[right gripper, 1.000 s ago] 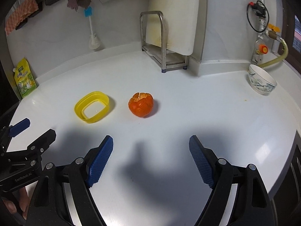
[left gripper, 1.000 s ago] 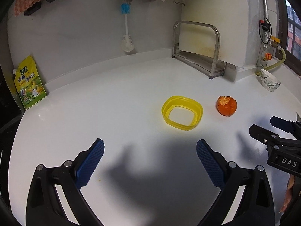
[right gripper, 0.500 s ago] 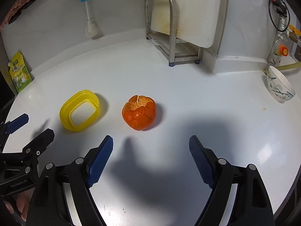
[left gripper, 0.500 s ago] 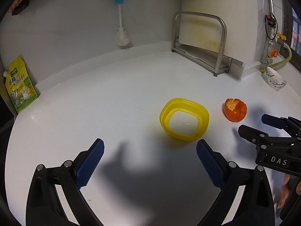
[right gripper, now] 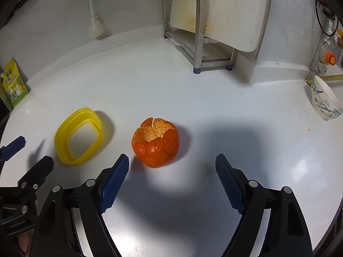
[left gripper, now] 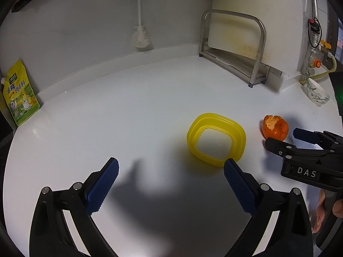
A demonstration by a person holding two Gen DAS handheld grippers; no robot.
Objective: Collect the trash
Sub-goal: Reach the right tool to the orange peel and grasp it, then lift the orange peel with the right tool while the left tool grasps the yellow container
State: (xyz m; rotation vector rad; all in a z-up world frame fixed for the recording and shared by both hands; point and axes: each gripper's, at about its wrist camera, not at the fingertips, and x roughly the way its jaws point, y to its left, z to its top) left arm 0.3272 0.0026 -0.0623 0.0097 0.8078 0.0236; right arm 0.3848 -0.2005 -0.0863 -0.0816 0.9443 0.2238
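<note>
An empty orange peel shell (right gripper: 156, 142) sits on the white counter (right gripper: 214, 115), just ahead of my right gripper (right gripper: 172, 169), whose blue pads stand wide open with nothing between them. A yellow squarish plastic container (right gripper: 78, 135) lies to the left of the peel. In the left wrist view the container (left gripper: 216, 142) lies just beyond my left gripper (left gripper: 170, 171), close to its right finger. That gripper is open and empty. The peel (left gripper: 275, 127) and the right gripper (left gripper: 287, 139) show at the right edge there.
A steel rack (right gripper: 197, 32) holding a white cutting board stands at the back. A patterned bowl (right gripper: 325, 100) sits at the right by a yellow hose. A yellow seasoning pouch (left gripper: 20, 98) leans at the far left. A brush (left gripper: 139, 21) hangs on the wall.
Both grippers have moved forward and lower over the counter. The peel now sits close in front of the right gripper, the container close to the left one. Jaws unchanged.
</note>
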